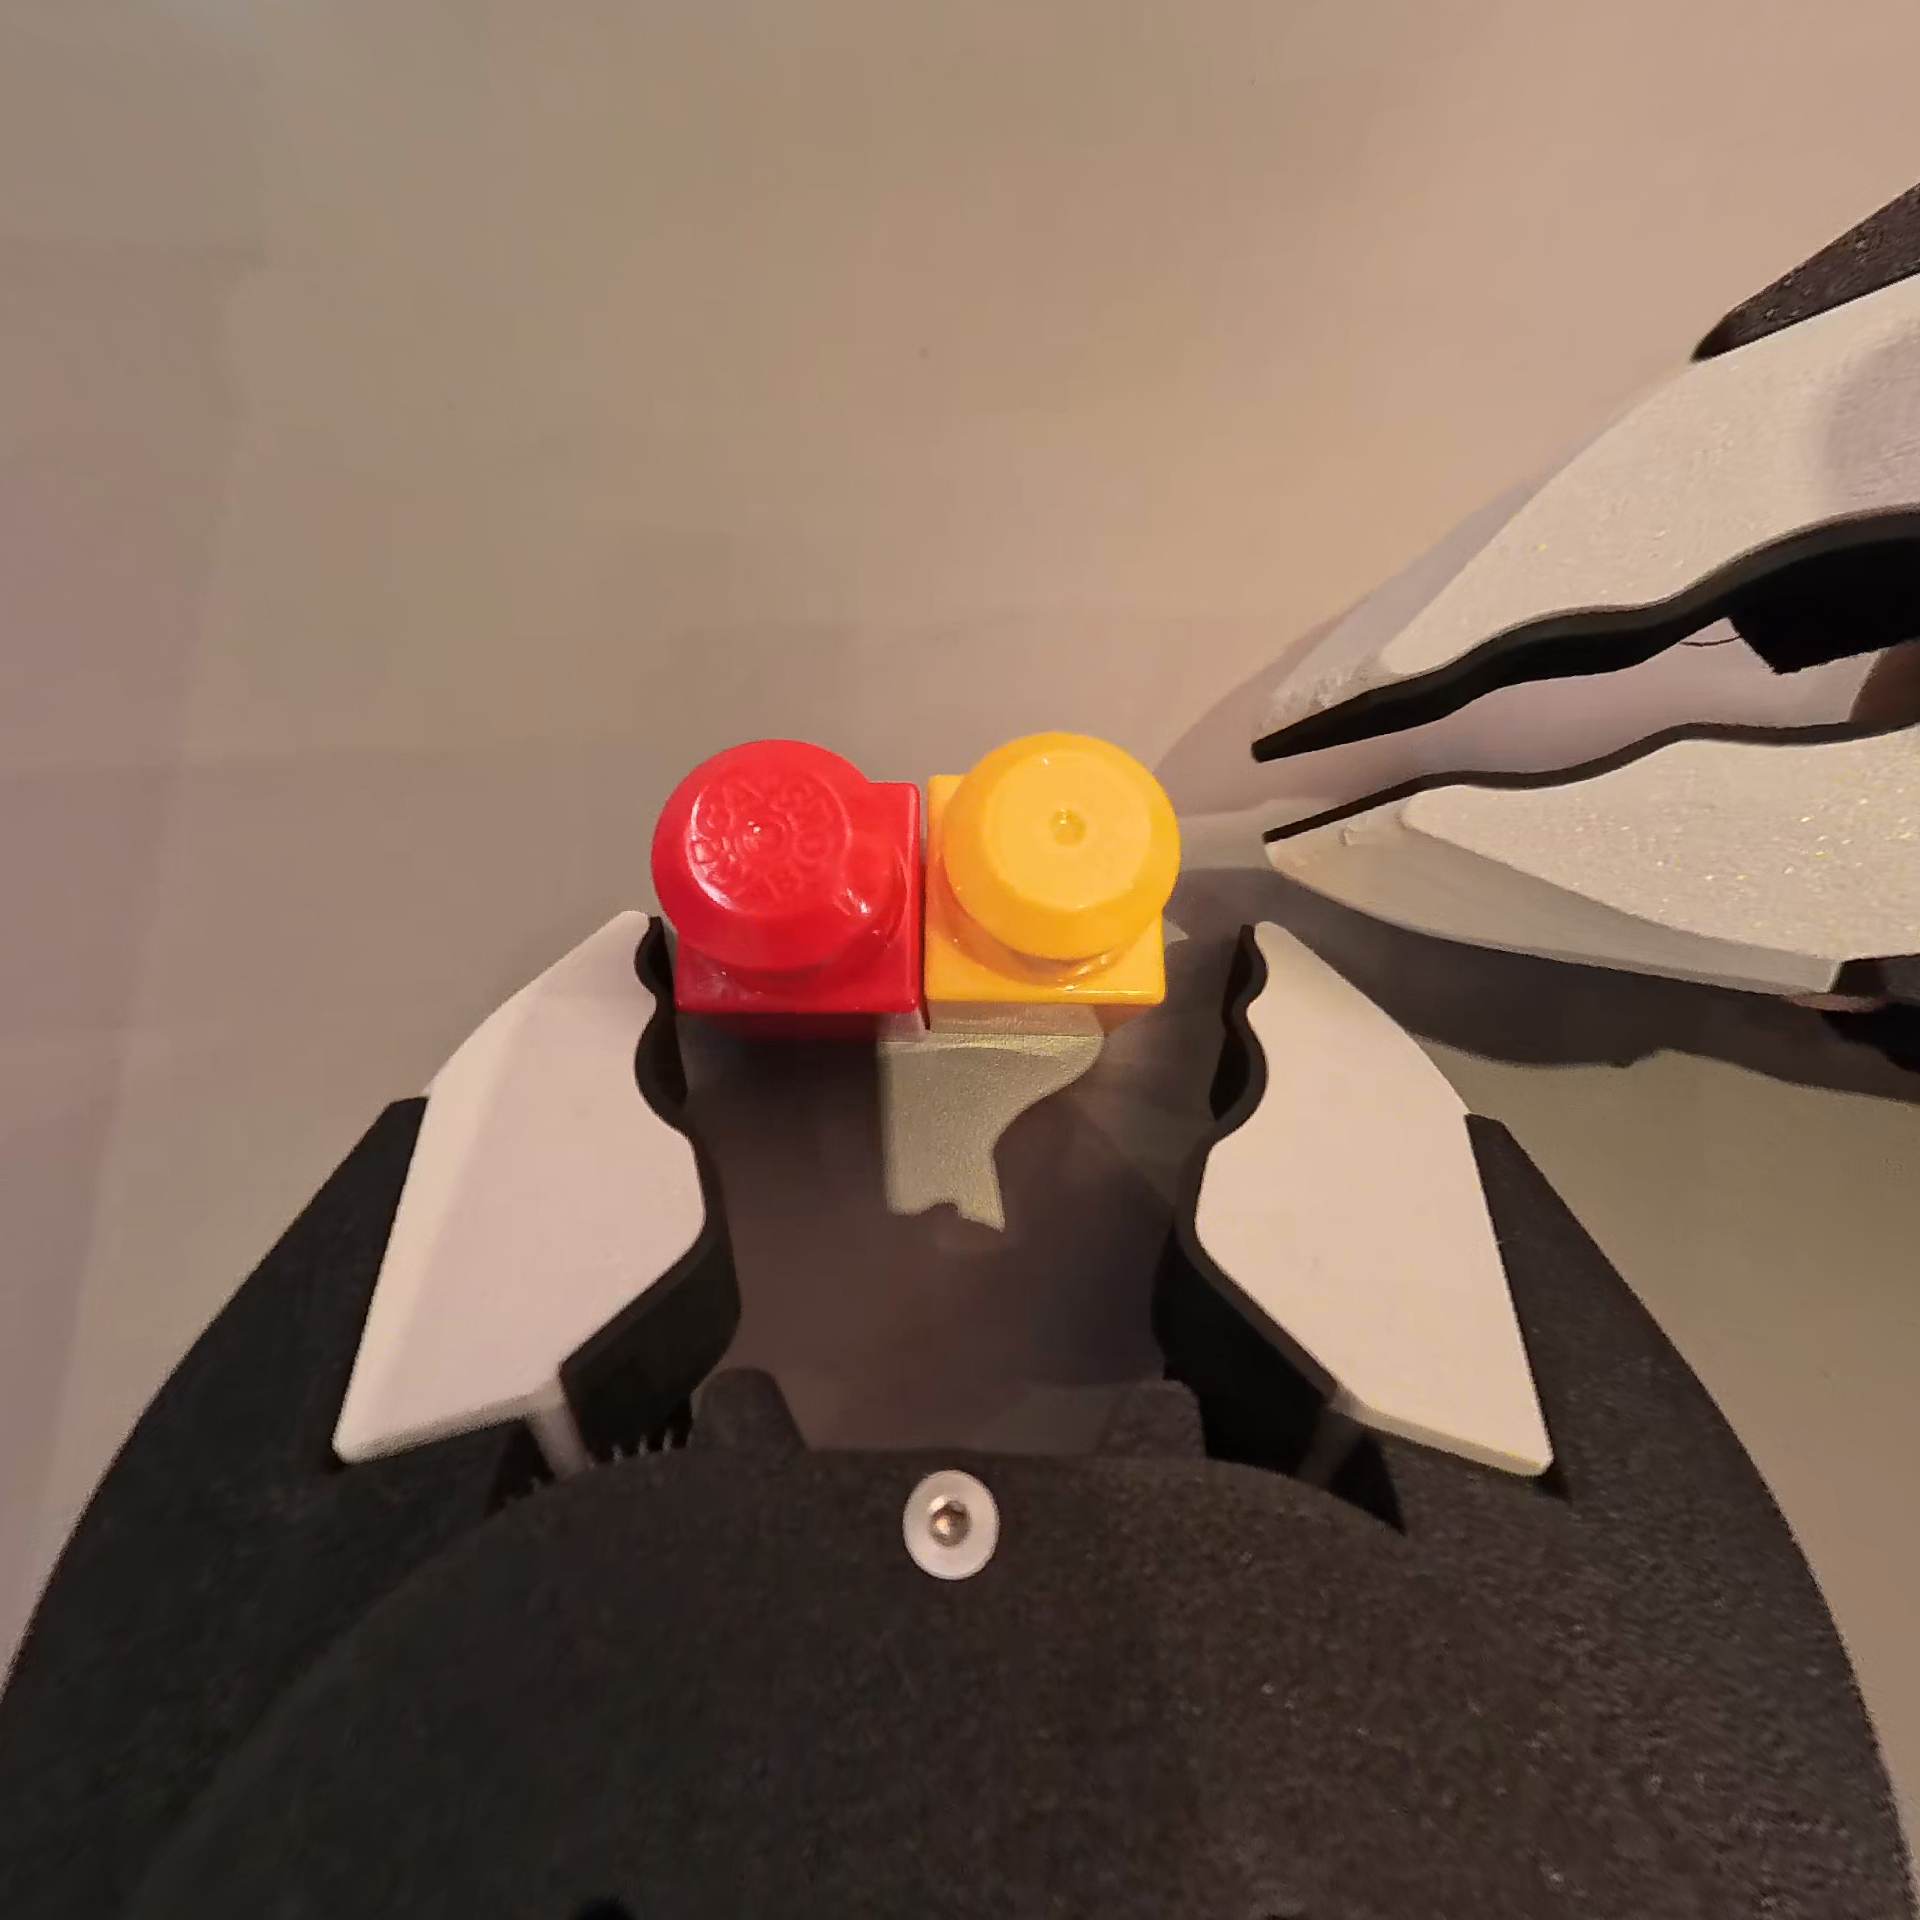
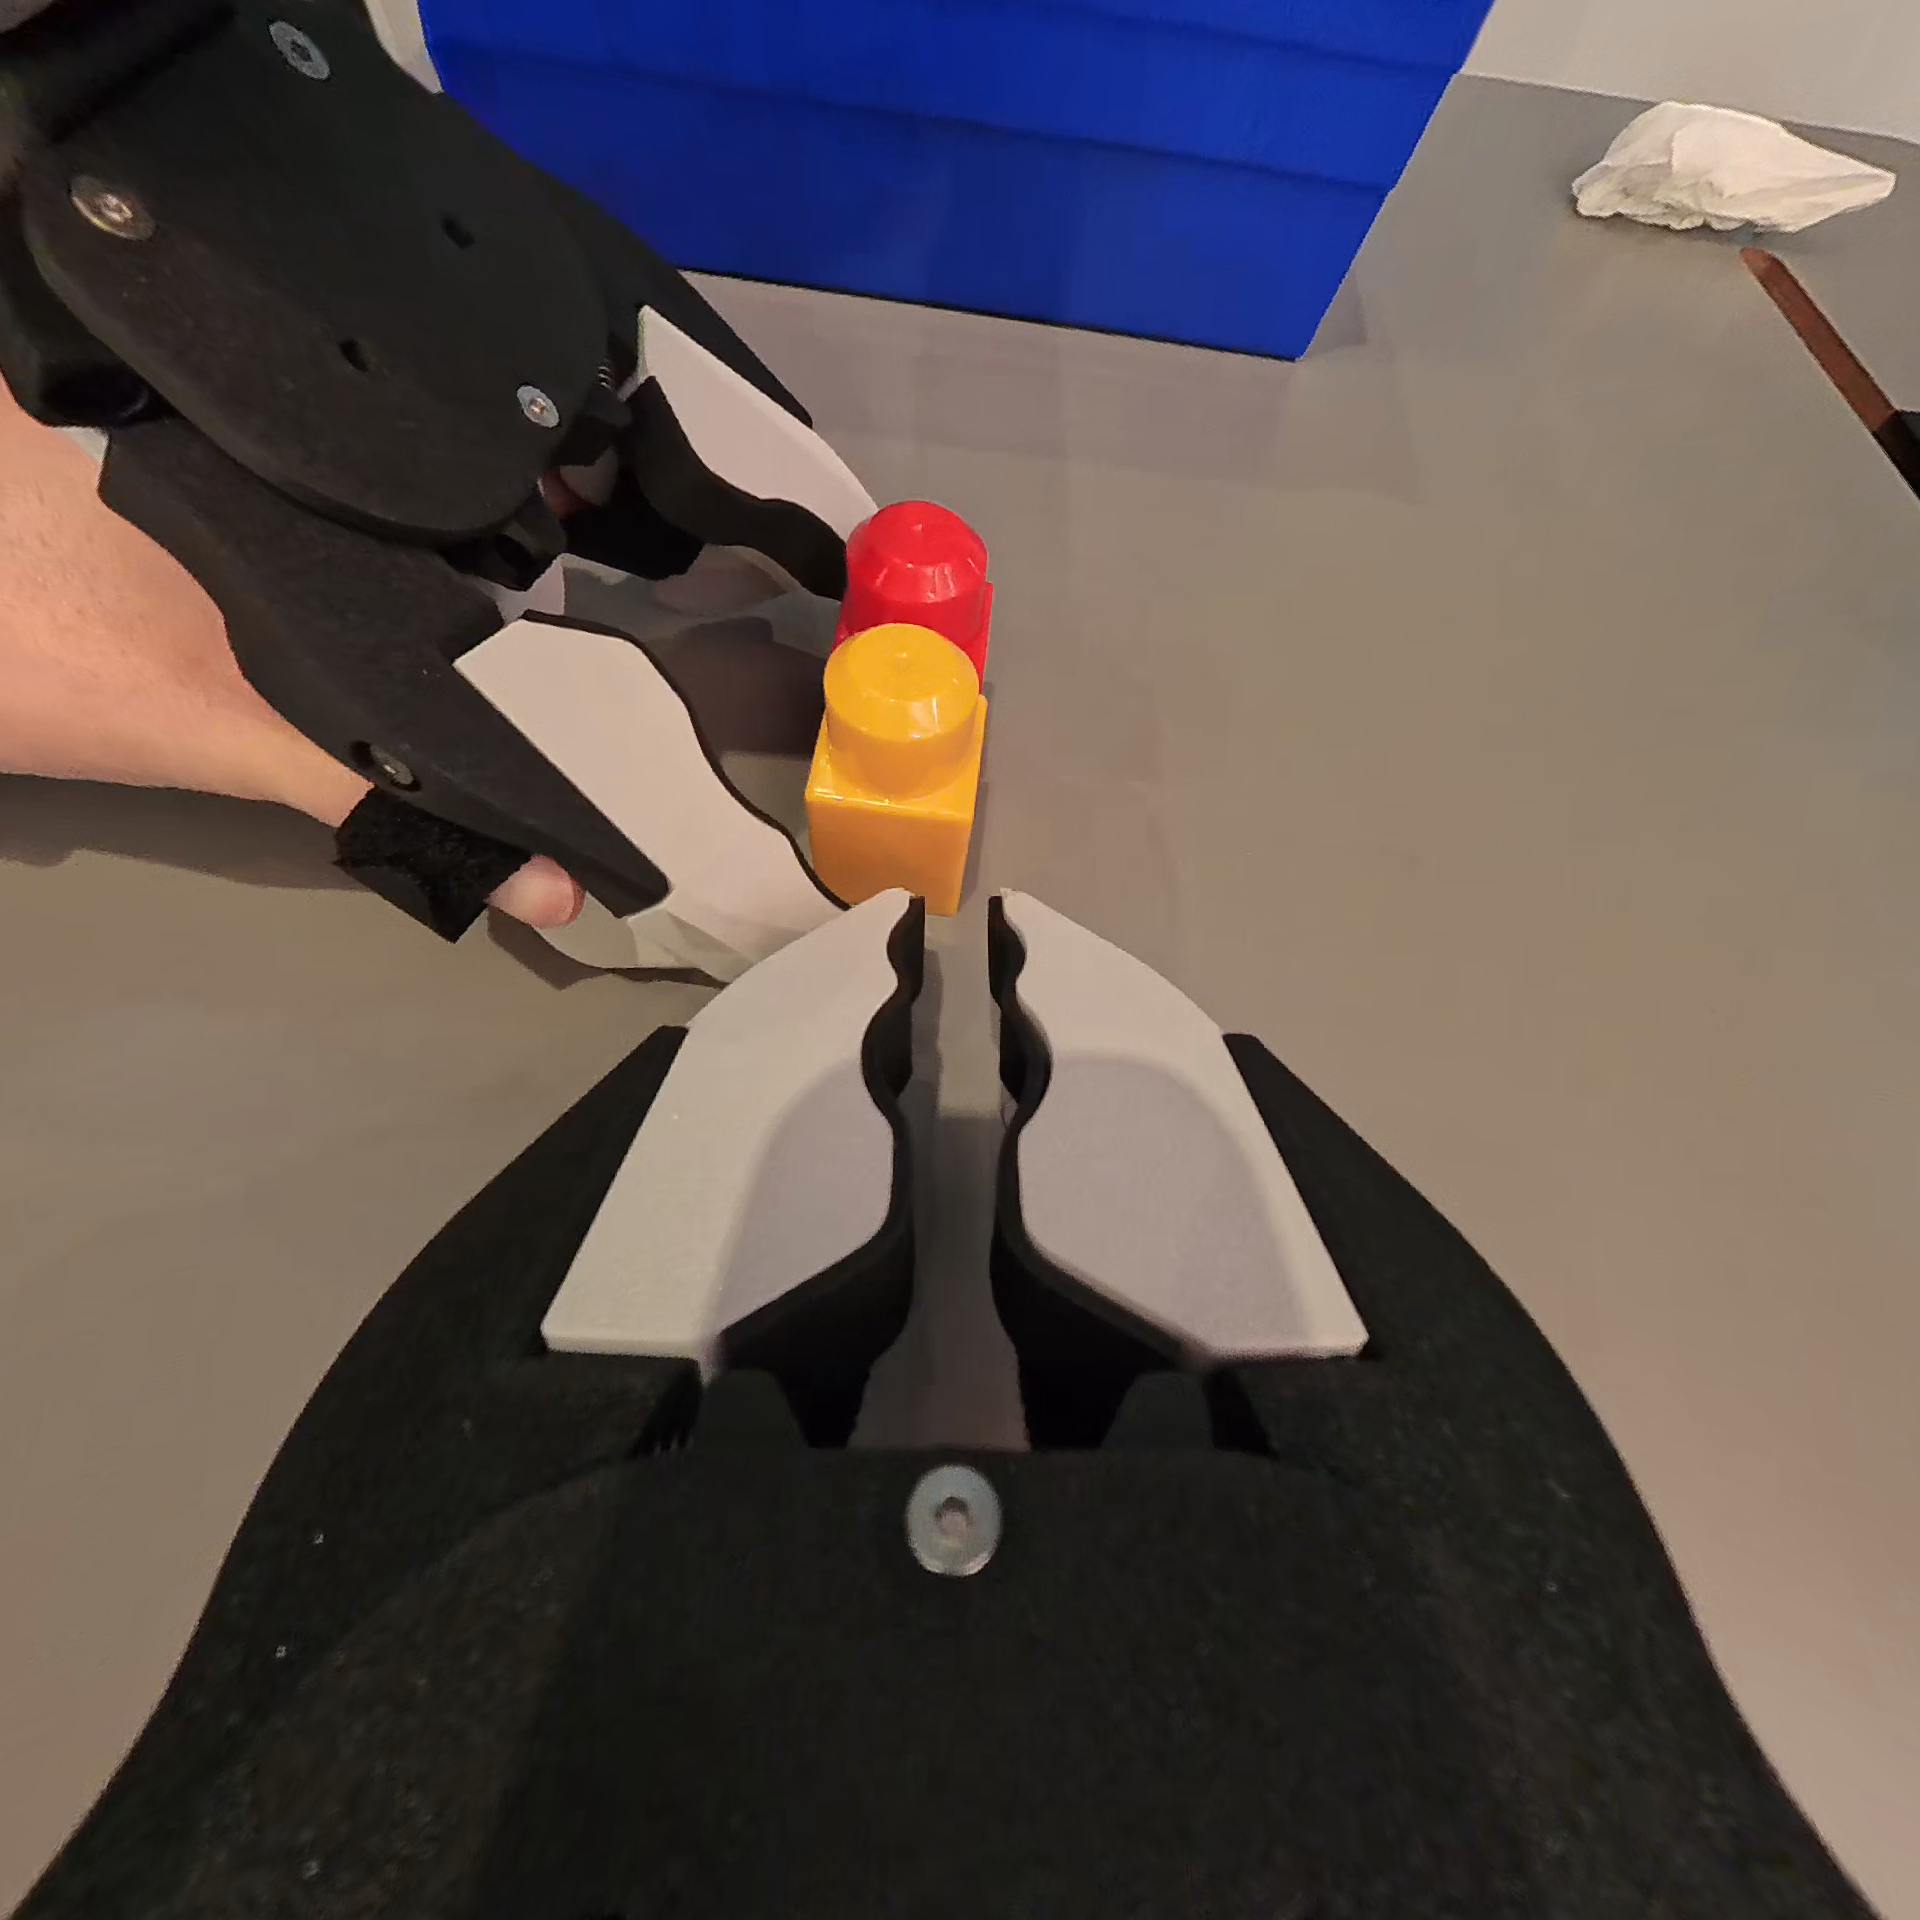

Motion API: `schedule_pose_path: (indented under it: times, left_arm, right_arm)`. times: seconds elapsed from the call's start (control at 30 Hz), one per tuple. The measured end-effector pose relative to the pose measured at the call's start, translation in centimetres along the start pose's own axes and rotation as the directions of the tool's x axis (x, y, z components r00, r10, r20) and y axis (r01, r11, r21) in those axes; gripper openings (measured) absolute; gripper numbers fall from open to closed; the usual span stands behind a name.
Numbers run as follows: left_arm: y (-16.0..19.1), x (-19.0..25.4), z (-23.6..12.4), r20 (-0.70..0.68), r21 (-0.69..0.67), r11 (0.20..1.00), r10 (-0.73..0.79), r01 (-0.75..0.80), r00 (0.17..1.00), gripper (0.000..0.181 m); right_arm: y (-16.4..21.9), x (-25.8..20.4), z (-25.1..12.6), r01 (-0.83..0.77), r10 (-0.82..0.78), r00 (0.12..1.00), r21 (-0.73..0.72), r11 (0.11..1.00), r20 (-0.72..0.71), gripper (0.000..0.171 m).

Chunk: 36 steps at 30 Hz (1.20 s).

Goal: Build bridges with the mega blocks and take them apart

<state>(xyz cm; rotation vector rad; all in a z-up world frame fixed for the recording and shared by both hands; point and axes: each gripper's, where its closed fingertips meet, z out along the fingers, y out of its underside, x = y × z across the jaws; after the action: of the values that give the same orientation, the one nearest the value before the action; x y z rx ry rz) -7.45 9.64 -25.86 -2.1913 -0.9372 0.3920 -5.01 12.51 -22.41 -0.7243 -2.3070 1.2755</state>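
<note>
Left wrist view: left gripper (image 1: 948, 940) has jaws spread wide, w/ red block (image 1: 795, 894) and yellow block (image 1: 1047, 883) standing side by side, touching, at the fingertips. Left pad sits against the red block's outer side; right pad is apart from the yellow block, so nothing is clamped. Right gripper (image 1: 1262, 790) enters from the right, tips near the yellow block, jaws nearly together w/ a narrow gap, nothing between them. Right wrist view: both blocks stand upright on the grey table (image 2: 1455, 727), yellow nearer, just ahead of the right gripper's tips. Blue bin (image 2: 935, 156) at rear; crumpled tissue (image 2: 1725, 171) far right.
</note>
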Motion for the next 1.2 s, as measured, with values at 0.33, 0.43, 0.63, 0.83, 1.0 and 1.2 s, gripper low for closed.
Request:
schedule_pose_path:
  times: [0.33, 0.43, 0.63, 0.83, 1.0, 1.2]
  left_arm:
    - [-0.2, -0.3, 0.1, 0.014, 0.007, 1.000, -0.019, 0.019, 1.000, 0.094]
    - [-0.3, -0.5, 0.1, 0.017, 0.010, 1.000, -0.023, 0.023, 1.000, 0.090]
    - [-0.4, -0.6, 0.1, 0.006, 0.016, 1.000, -0.010, 0.010, 1.000, 0.080]
    - [-0.6, -0.6, 0.1, -0.022, 0.022, 0.999, 0.025, -0.024, 0.999, 0.071]
    - [-0.5, -0.6, 0.1, -0.062, 0.019, 0.998, 0.069, -0.068, 0.996, 0.077]
    - [-0.5, -0.8, 0.1, -0.138, 0.024, 0.991, 0.132, -0.130, 0.982, 0.073]
  right_arm:
    - [0.0, 0.0, 0.5, 0.009, -0.009, 1.000, -0.006, 1.000, 0.011, 0.011]
    - [-0.1, 0.0, 0.4, 0.005, -0.005, 1.000, 0.001, 1.000, 0.009, 0.011]
    - [-0.2, 0.0, 0.2, 0.003, -0.003, 1.000, 0.007, 1.000, 0.005, 0.011]
    - [-0.2, 0.6, -0.3, 0.002, -0.002, 1.000, 0.009, 1.000, -0.014, 0.011]
    - [-0.2, 2.7, -1.1, -0.038, 0.039, 0.998, 0.017, 0.999, -0.057, 0.015]
    - [0.9, 4.4, -0.8, -0.027, 0.024, 0.998, -0.069, 0.997, -0.051, 0.016]
